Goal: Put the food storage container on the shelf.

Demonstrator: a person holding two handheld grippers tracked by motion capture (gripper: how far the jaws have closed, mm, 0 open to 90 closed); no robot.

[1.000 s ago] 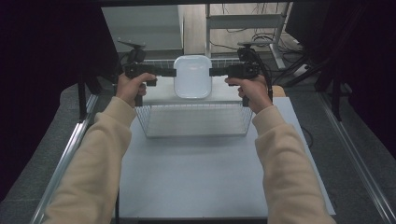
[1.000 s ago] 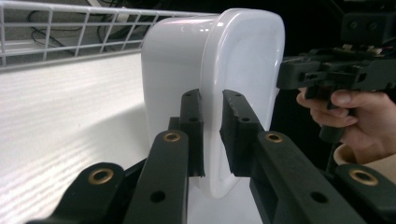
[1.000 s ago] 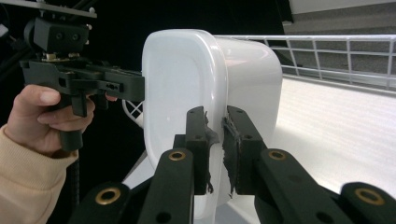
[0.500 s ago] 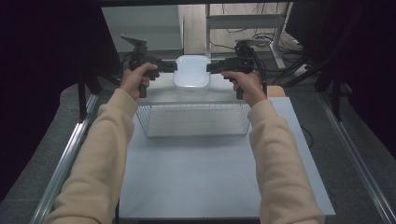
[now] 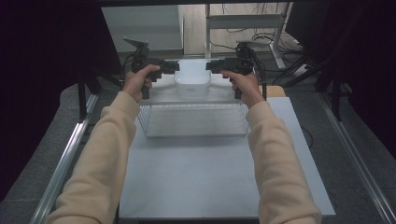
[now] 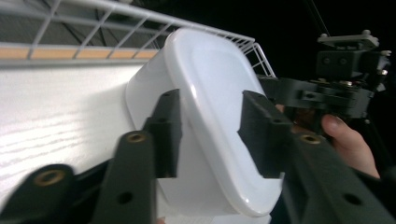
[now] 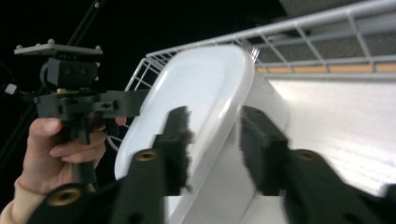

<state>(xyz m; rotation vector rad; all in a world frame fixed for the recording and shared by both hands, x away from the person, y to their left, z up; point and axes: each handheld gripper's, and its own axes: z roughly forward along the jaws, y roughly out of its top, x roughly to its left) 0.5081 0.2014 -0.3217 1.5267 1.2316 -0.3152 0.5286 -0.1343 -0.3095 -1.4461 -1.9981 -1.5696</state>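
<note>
A white plastic container [image 5: 191, 80] hangs in the air over the far edge of a wire basket [image 5: 191, 127]. My left gripper [image 5: 172, 67] is shut on its left rim and my right gripper [image 5: 211, 66] is shut on its right rim. In the left gripper view the container's rim [image 6: 210, 84] passes between my left gripper's [image 6: 212, 133] jaws, and the right gripper [image 6: 275, 88] holds the far side. In the right gripper view the container [image 7: 201, 79] sits between my right gripper's [image 7: 217, 140] jaws, with the left gripper [image 7: 137, 103] opposite.
The basket stands at the back of a white table [image 5: 210, 177], with its wire rim [image 6: 116, 9] just behind the container. Metal rails [image 5: 65, 158] run along both table sides. Cables and a stand lie on the floor beyond the table.
Both hands have risen and carried the container up and a little farther from the person, above the basket's far edge. The container now looks more level.
</note>
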